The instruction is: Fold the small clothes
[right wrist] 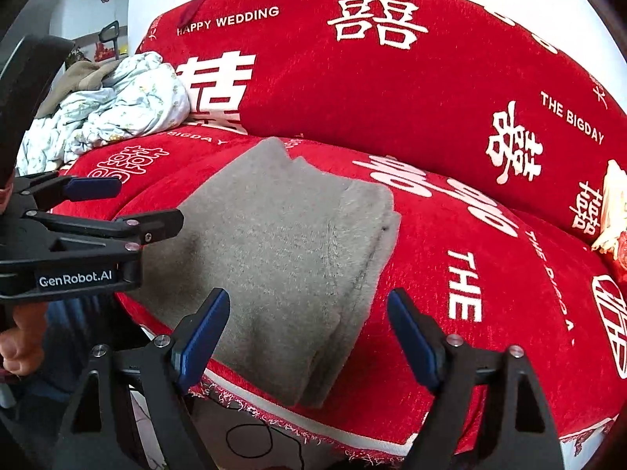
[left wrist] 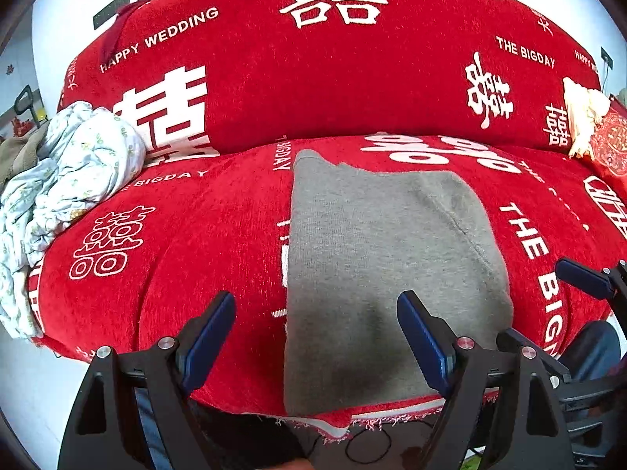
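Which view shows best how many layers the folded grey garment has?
The right wrist view: the grey garment lies at an angle there, so the stacked layers along its right edge show. The left wrist view shows the grey garment from above, flat on the red sofa cover, with only a seam visible.

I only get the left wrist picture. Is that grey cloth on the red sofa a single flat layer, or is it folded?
Observer: Folded. The right wrist view shows the grey cloth with several layers stacked along its right edge.
Operator: Is the other tool carrying anything?
Observer: No. The right tool is open, with nothing between its pads.
Operator: Any writing on the left one?
Observer: Yes. The left tool has "GenRobot.AI" printed on its side.
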A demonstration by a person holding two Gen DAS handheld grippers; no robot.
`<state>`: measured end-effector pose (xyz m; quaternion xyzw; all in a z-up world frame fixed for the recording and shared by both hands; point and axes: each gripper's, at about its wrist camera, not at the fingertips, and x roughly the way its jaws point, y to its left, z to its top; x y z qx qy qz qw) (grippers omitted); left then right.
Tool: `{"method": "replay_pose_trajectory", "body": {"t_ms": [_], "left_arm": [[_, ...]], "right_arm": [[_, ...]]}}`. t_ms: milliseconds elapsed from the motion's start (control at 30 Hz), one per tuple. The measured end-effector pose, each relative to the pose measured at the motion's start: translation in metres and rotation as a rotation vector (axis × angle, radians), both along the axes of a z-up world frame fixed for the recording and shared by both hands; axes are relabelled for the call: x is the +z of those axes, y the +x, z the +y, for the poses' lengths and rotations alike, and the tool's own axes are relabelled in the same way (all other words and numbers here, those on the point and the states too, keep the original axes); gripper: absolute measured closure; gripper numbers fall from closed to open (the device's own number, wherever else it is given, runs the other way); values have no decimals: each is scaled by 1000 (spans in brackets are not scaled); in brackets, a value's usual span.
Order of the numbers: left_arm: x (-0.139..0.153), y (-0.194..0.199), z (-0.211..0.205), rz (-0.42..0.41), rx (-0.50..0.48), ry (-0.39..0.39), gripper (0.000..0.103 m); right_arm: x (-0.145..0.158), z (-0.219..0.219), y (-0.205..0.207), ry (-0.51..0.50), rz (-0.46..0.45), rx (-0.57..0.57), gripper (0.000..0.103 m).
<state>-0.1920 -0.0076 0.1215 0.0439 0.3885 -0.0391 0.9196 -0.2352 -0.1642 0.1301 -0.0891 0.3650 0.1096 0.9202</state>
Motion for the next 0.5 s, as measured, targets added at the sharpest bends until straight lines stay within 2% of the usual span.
{"method": "replay_pose_trajectory", "body": {"t_ms": [500], "left_arm": [[-1,-5,-2,-6,-2,11,18]], "right_arm": [[6,2,-2,-5,-5,-1,18]]}}
